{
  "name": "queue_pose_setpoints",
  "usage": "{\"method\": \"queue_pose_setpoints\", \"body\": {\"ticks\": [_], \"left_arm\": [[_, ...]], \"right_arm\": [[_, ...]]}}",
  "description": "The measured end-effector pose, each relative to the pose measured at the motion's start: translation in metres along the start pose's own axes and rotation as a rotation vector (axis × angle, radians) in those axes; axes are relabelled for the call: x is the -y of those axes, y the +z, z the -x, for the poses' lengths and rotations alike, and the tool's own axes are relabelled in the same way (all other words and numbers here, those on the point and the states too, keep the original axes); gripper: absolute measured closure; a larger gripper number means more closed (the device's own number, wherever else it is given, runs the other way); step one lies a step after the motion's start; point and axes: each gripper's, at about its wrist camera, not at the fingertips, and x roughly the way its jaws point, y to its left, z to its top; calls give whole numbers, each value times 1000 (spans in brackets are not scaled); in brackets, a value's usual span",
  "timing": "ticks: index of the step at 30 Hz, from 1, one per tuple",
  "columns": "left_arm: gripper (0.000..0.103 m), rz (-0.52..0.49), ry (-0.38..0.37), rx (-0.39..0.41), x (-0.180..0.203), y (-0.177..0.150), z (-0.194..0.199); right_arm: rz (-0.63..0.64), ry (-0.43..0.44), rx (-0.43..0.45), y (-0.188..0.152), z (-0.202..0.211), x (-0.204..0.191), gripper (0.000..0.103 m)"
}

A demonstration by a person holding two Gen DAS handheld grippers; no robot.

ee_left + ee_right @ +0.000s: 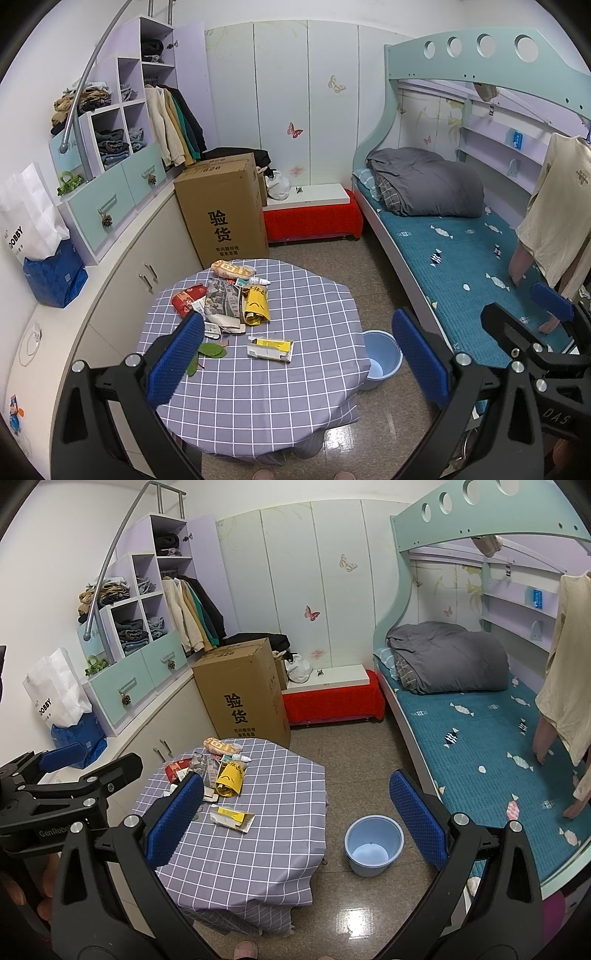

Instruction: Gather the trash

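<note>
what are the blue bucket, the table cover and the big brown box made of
Bucket: looks like smooth moulded plastic, with an even pale blue wall and a slight sheen inside.
Table cover: likely woven cloth, matte, draping in soft folds over the edge.
Box: corrugated cardboard, dull brown, with taped top flaps and printed characters.

The surface (258, 387) stands in the middle of the room, with the trash grouped on its far left part. A bread packet (232, 268) lies farthest back, a small dropper bottle (258, 281) just beside it. Nearer lie a crumpled wrapper (223, 302), a packet (186, 297) to its left and a folded bag (255, 306) to its right. A flat box (270, 349) and leaves (208, 352) lie nearest. A bucket (373, 845) stands on the floor to the right of the surface, between it and the bed (491, 746). A cardboard carton (223, 210) stands behind the surface, against the cabinets on the left.
</note>
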Motion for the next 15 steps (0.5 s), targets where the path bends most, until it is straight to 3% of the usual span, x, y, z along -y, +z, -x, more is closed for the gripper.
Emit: {"method": "queue_pose_setpoints", "body": {"ticks": [15], "left_arm": [[4,-7,-6,-2,-1,0,-2]], "right_arm": [[-1,2,2,2,0,1,5]]}}
